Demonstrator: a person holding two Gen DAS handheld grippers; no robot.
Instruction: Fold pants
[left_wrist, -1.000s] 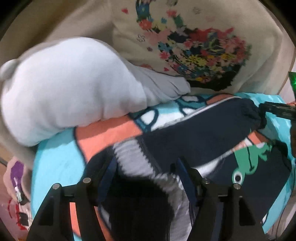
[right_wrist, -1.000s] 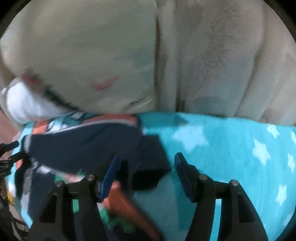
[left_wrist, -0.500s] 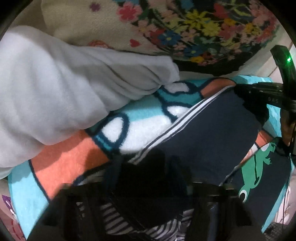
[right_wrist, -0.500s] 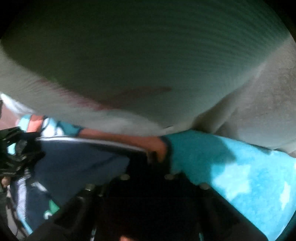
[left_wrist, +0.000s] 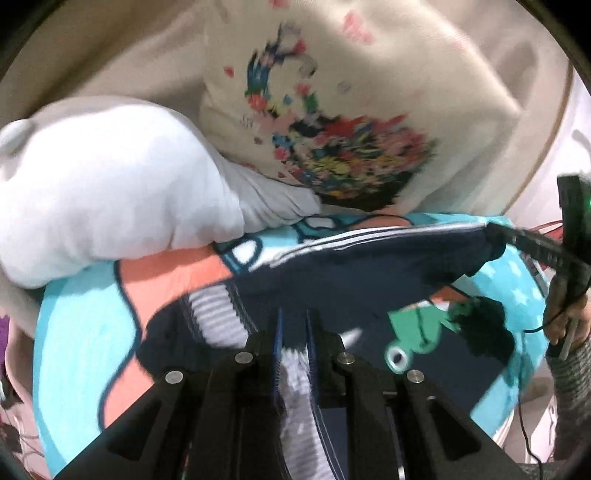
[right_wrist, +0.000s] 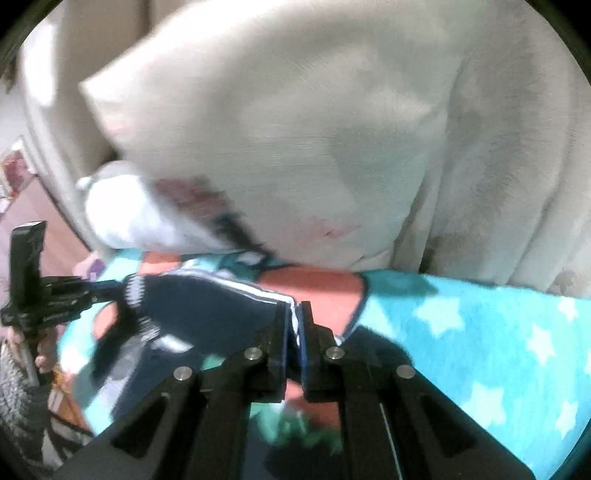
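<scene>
Pants (left_wrist: 369, 280), navy with white side stripes and a striped grey waistband, lie stretched across a turquoise blanket (left_wrist: 74, 332) that shows white stars, an orange patch and a green frog figure. Left tongs (left_wrist: 294, 332) have just been closing and now clamp the striped grey band of the pants, the cloth bunched between the blue pads and running back toward the camera. Right tongs (right_wrist: 294, 321) have just been closing too, and they pinch the white-striped edge of the pants at the far end, the fabric squeezed thin between the two pads. From the left wrist view the right tongs (left_wrist: 495, 230) appear at the right edge, gripping the far corner of the navy cloth, with a hand (left_wrist: 565, 317) and a grey knitted sleeve (left_wrist: 572, 398) below them. From the right wrist view the left tongs (right_wrist: 110, 288) show at the left side, holding the other end, so the garment hangs taut between the two. Behind the blanket sits a cream cushion with a flower print (left_wrist: 332, 147), and beside it a white pillow (left_wrist: 110, 192) rests on the blanket's far left edge. Both views are blurred, so finer details of the cloth cannot be told.
</scene>
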